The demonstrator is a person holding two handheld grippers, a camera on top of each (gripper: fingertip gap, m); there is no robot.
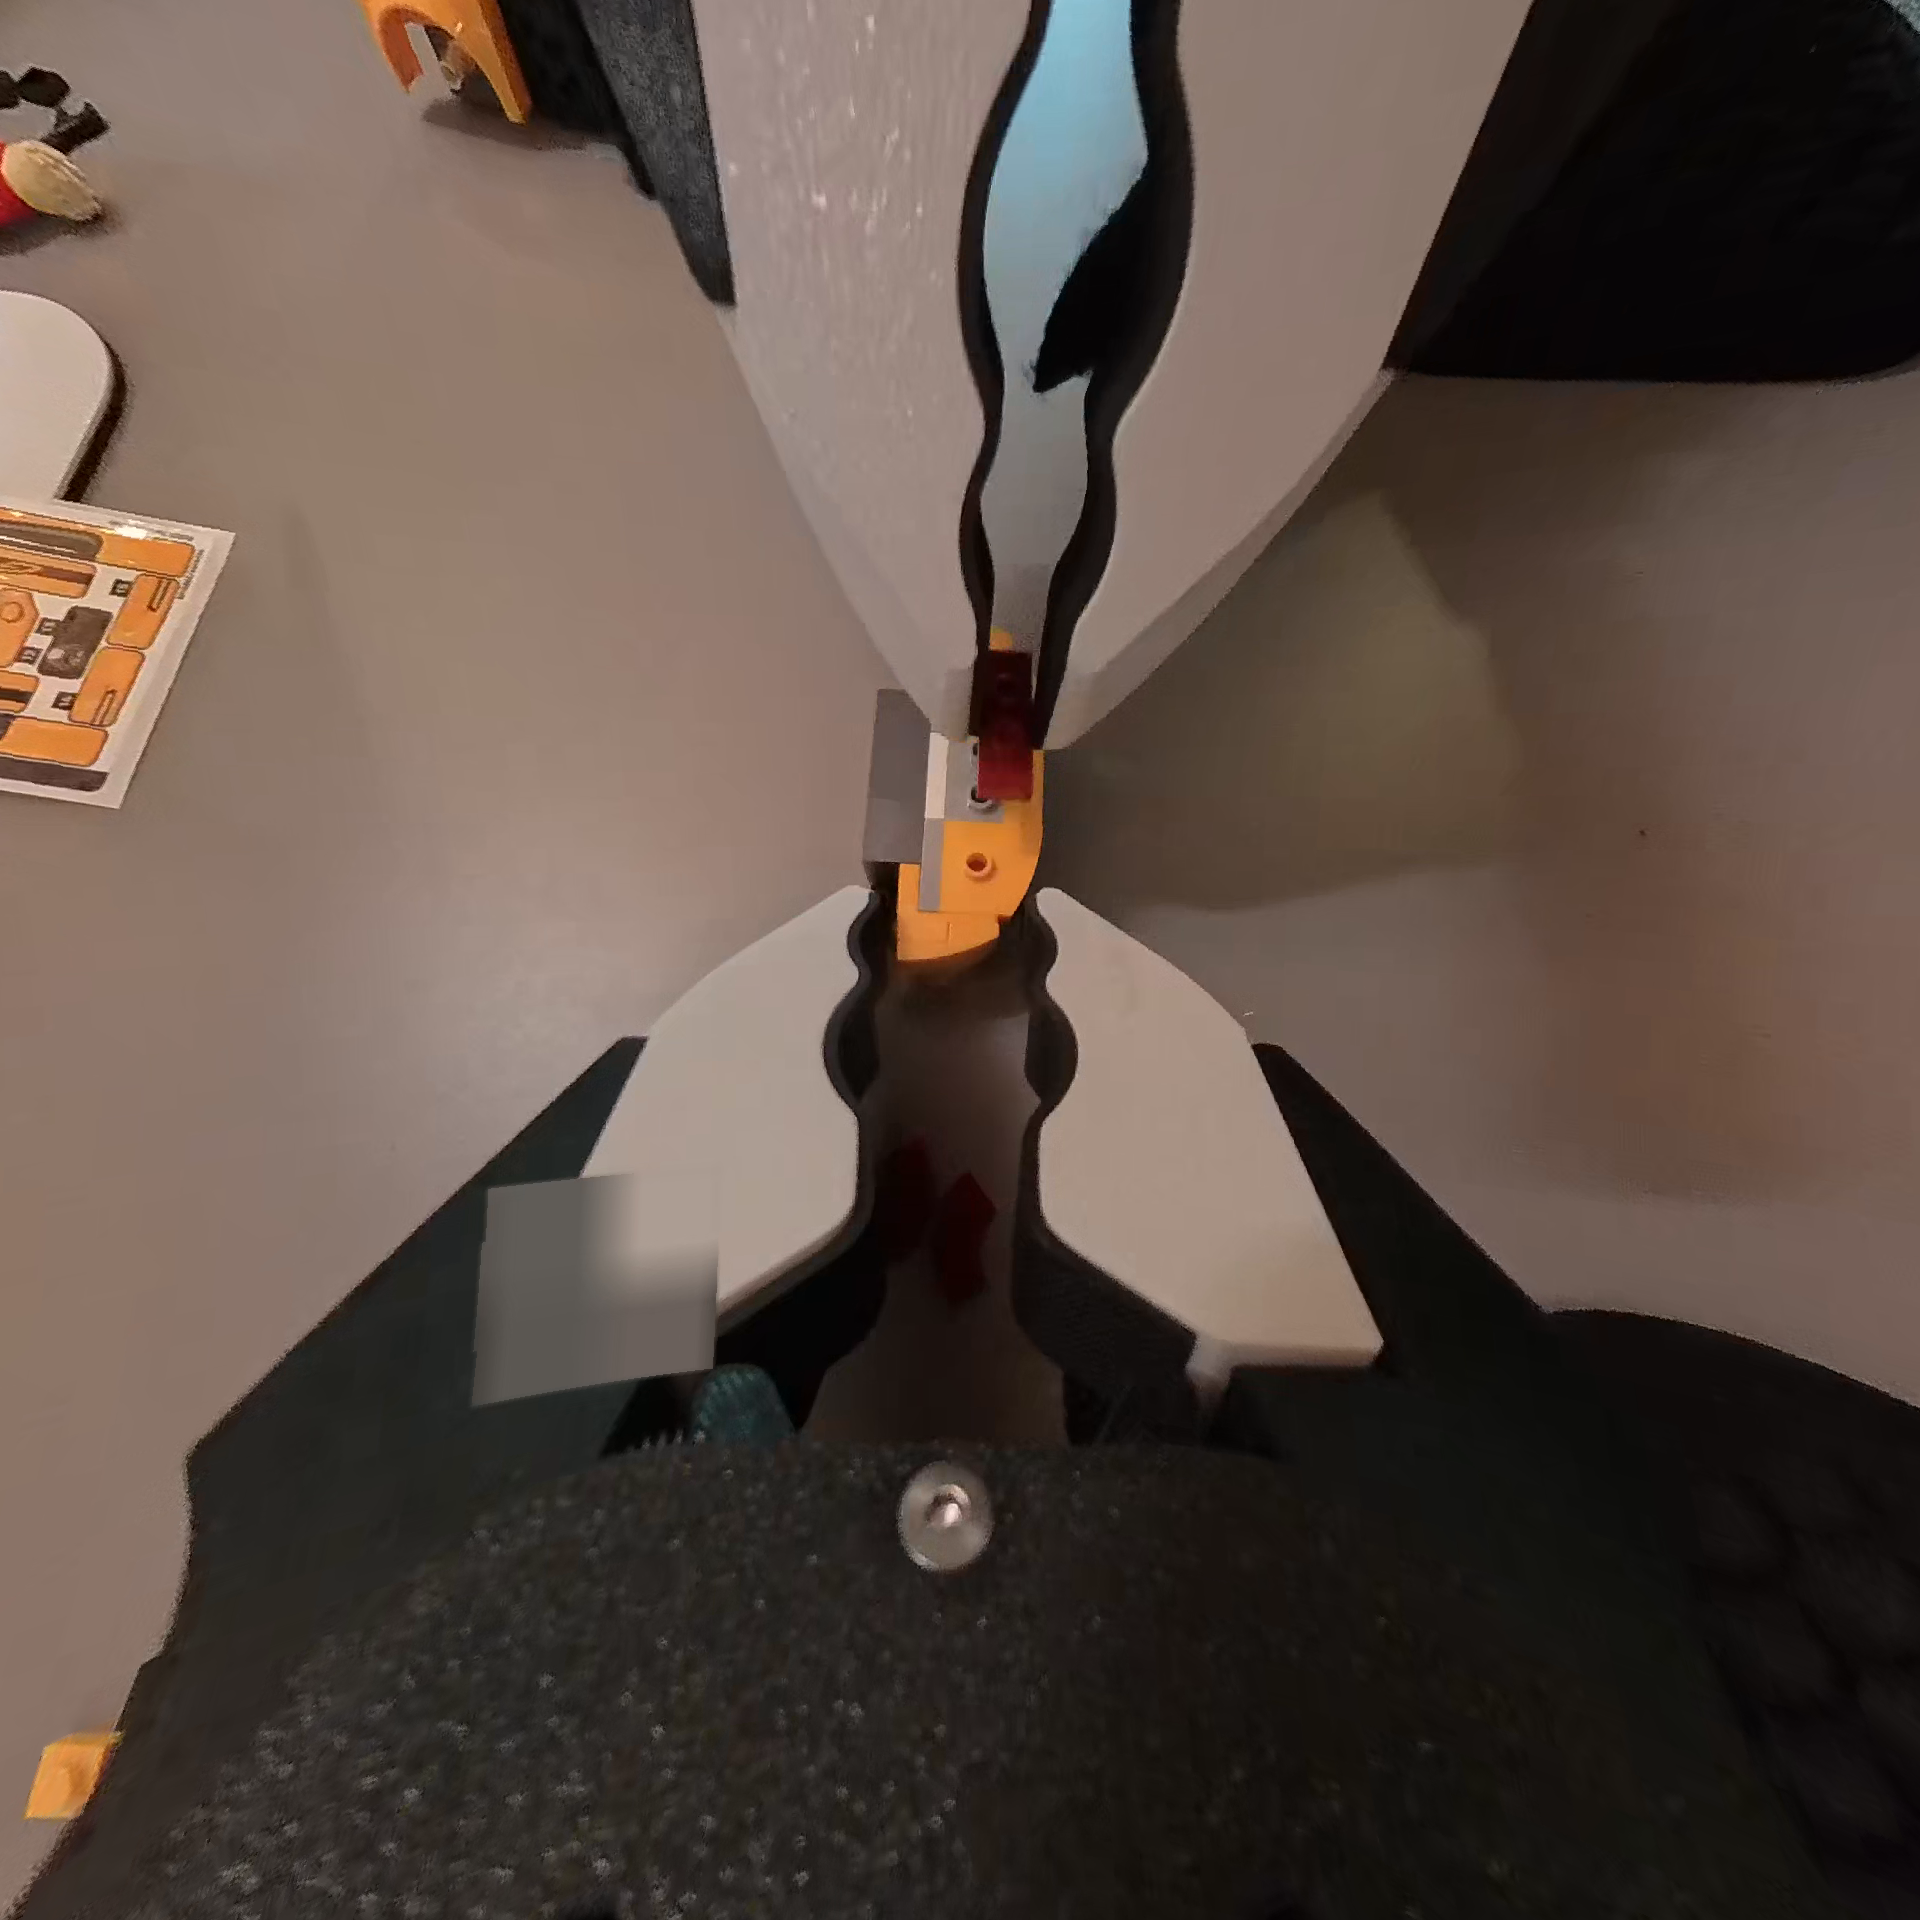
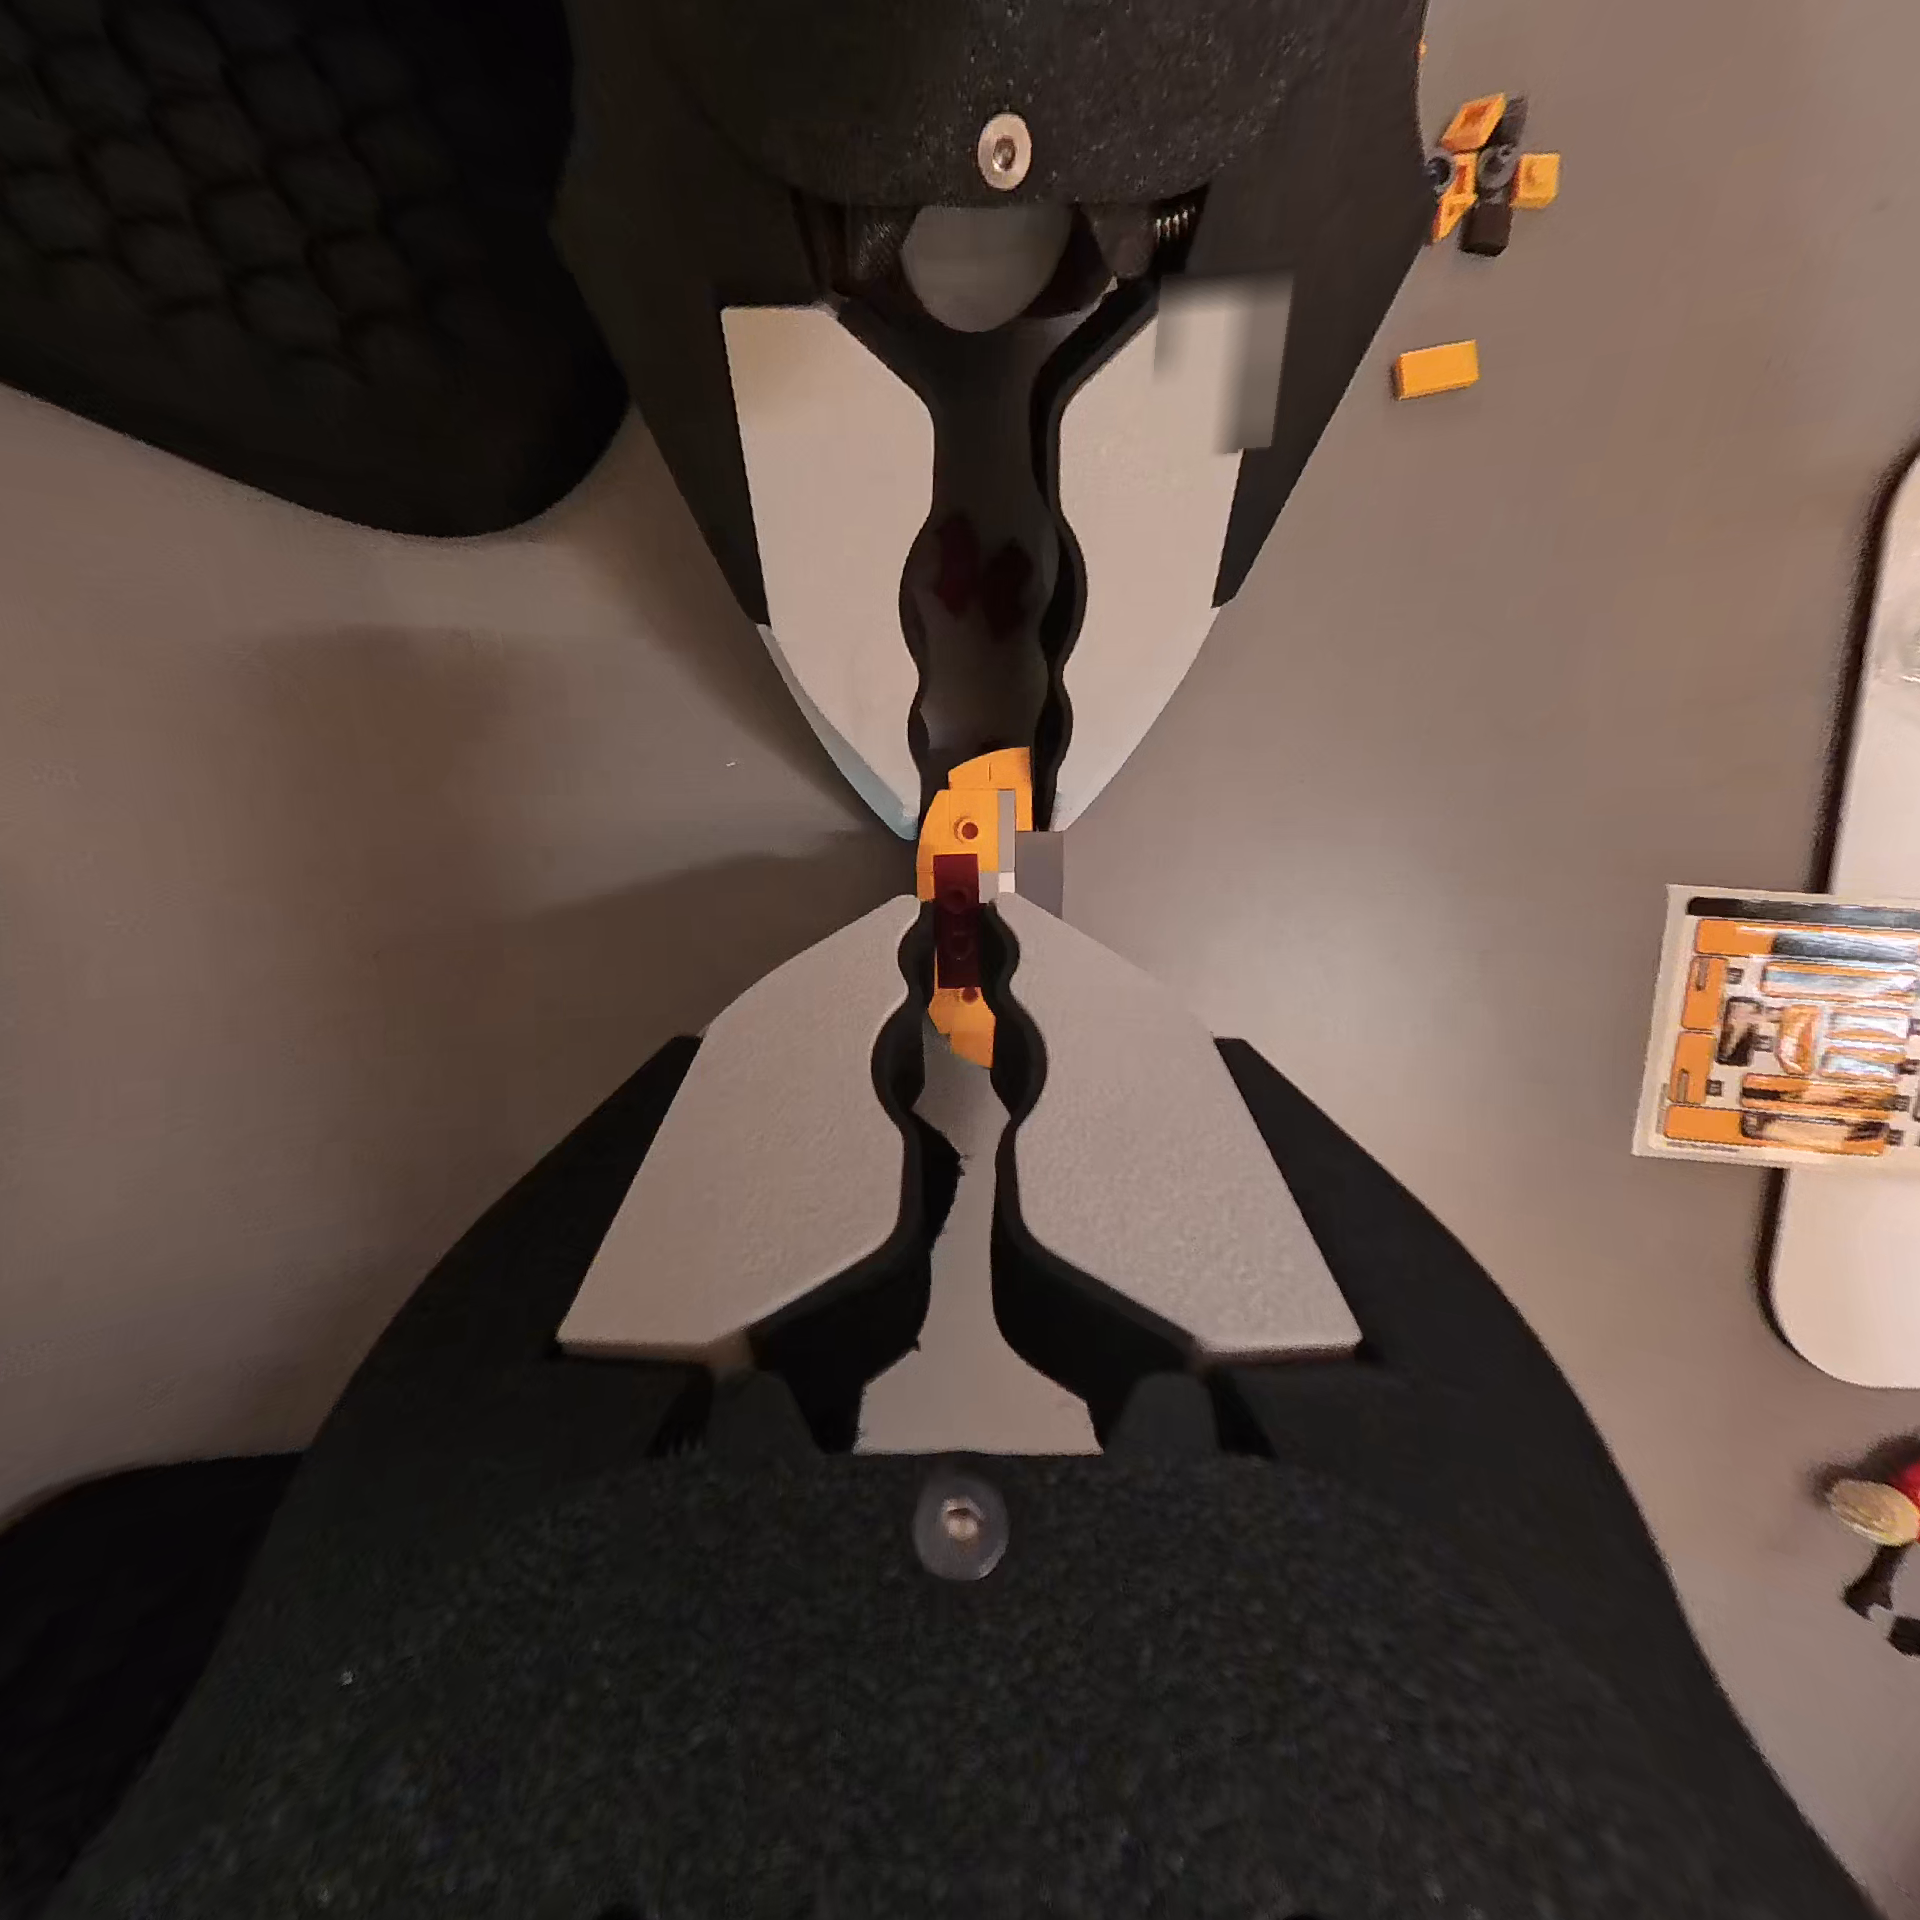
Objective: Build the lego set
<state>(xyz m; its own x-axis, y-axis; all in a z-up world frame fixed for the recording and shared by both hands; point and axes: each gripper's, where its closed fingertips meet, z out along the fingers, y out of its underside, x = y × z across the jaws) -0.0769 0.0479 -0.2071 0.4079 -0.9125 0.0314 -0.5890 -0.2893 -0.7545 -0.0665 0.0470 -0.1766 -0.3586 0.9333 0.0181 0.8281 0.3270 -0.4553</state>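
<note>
My left gripper [image 1: 954,906] is shut on one end of a small orange lego assembly [image 1: 971,862] and holds it above the grey table. My right gripper [image 1: 1003,724] faces it tip to tip, shut on a dark red plate [image 1: 1003,717]. The plate lies against the studded face of the assembly. In the right wrist view my right gripper [image 2: 958,909] holds the dark red plate [image 2: 954,925] on the orange assembly [image 2: 961,831], whose far end sits in my left gripper [image 2: 982,812]. Two more dark red pieces [image 1: 940,1210] lie on the table under the left fingers.
A sticker sheet [image 2: 1787,1029] lies beside a white rounded tray [image 2: 1870,1195]. Loose orange and dark pieces [image 2: 1481,166] and an orange tile [image 2: 1439,369] lie beyond. An orange arch piece [image 1: 447,57], an orange brick [image 1: 71,1777] and a small red and tan figure [image 1: 42,182] sit at the edges. Only a small space, under 4 cm, lies between the two pairs of fingers.
</note>
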